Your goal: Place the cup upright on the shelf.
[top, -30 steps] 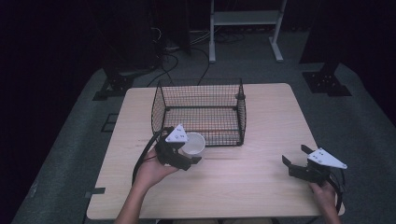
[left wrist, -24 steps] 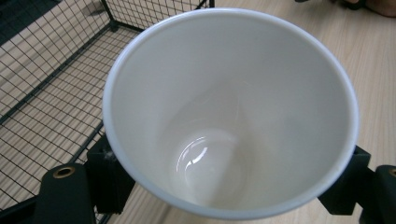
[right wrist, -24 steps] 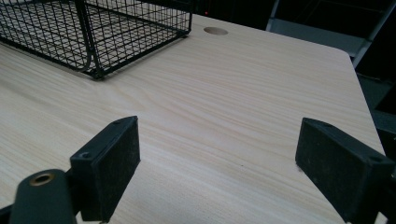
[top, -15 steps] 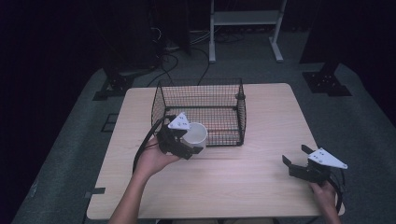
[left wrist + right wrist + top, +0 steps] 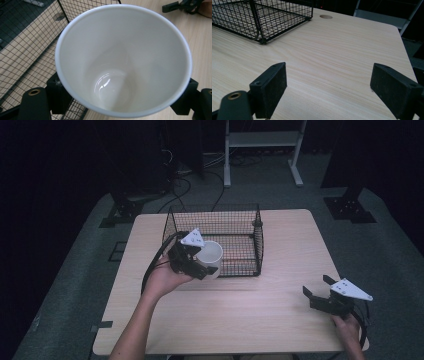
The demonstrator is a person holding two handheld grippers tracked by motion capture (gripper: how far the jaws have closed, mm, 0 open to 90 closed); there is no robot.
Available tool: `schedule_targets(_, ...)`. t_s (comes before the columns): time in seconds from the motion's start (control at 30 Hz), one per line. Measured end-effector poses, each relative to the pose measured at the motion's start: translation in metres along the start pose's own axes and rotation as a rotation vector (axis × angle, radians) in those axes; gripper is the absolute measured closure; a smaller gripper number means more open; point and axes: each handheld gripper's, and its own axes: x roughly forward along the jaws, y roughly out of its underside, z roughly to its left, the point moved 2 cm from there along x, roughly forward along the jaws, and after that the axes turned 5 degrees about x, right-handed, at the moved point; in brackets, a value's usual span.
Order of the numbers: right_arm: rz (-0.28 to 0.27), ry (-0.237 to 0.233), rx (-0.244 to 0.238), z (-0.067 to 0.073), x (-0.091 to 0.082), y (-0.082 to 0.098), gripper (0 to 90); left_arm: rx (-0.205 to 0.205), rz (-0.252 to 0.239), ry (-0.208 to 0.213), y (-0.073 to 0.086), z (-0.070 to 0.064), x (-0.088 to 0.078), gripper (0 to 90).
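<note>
White cup (image 5: 210, 256): left gripper (image 5: 199, 262) is gripping it at wire basket (image 5: 250, 222) rim, placement pending; right gripper (image 5: 320, 292) is idling open.

The wire basket (image 5: 220, 237) stands at the back middle of the desk (image 5: 250, 315); its mesh walls block any level way in, while its top is open. The white cup (image 5: 210, 257) hangs at its front left wall. Bare desk lies open across the front and right.
</note>
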Motion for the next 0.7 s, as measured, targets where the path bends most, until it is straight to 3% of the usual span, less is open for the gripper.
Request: schedule_targets(0.7,-0.006,-0.001,0.008,-0.001,0.000,0.000,13.1,0.015,0.023,0.002,-0.030,0.030,0.000,21.1)
